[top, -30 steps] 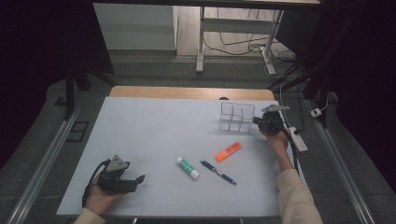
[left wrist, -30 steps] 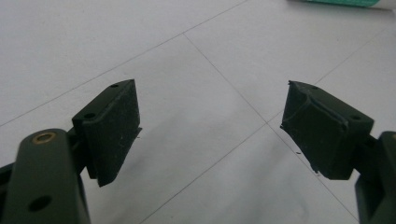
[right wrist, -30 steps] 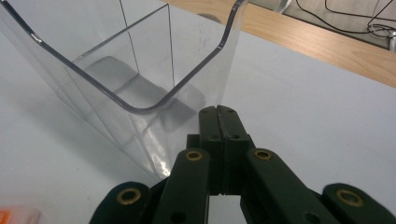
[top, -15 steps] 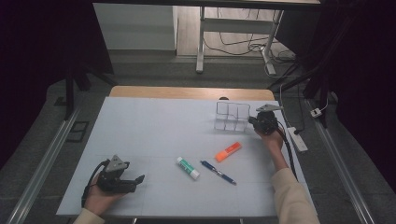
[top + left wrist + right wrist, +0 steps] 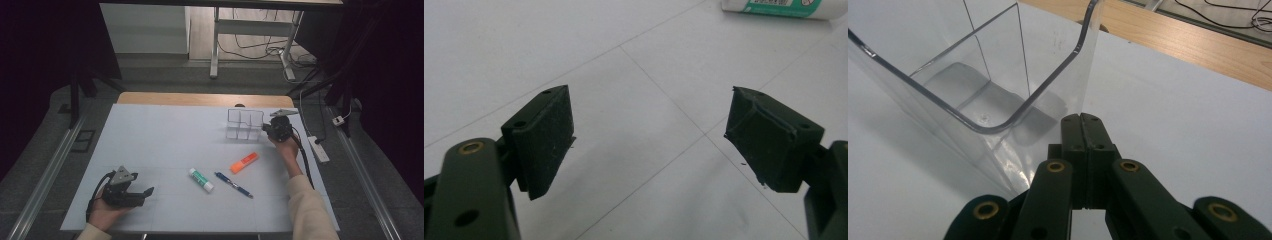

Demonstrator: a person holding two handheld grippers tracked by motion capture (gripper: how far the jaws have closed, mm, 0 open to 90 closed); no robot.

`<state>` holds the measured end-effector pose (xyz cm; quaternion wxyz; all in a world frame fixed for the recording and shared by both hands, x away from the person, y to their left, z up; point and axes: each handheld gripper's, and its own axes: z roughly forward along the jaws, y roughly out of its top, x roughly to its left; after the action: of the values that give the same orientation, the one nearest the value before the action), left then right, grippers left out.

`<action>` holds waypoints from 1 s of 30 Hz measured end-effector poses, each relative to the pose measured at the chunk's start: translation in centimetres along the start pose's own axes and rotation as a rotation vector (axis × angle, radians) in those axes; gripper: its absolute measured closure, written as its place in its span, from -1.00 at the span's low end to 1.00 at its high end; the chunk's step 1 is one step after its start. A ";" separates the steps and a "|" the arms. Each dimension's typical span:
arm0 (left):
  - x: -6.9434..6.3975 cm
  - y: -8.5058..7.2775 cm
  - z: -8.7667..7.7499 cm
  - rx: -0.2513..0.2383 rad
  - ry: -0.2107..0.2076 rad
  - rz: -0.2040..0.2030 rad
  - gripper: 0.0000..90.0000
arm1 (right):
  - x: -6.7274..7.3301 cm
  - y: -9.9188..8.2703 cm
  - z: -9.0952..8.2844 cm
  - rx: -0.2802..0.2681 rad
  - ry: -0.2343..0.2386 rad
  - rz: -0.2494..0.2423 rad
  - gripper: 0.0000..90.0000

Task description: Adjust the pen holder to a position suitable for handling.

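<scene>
Right gripper (image 5: 265, 129), jaws pressed together, touches the clear organizer (image 5: 244, 123) at far right. Left gripper (image 5: 145, 192), jaws spread, rests near left.

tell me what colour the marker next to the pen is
Orange; the marker shows best in the high view.

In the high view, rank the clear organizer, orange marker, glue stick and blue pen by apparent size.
1. clear organizer
2. blue pen, longest of the rest but thinnest
3. glue stick and orange marker: too alike to rank
</scene>
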<state>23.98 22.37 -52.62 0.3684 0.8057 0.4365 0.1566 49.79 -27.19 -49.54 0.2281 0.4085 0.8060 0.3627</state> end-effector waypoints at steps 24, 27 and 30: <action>0.2 0.1 0.3 0.000 -0.021 -0.002 -0.57 | 4.9 2.6 2.4 0.032 0.050 -0.082 0.98; 0.3 0.1 0.3 0.000 -0.022 -0.005 -0.57 | 5.1 2.9 2.6 0.035 0.049 -0.087 0.98; 0.3 0.1 0.3 -0.001 -0.022 -0.005 -0.57 | 5.6 3.1 2.9 0.033 0.058 -0.087 0.98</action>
<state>24.32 22.46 -52.78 0.3738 0.8063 0.4343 0.1471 50.13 -20.18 -49.36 0.2135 0.3658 0.8351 0.3509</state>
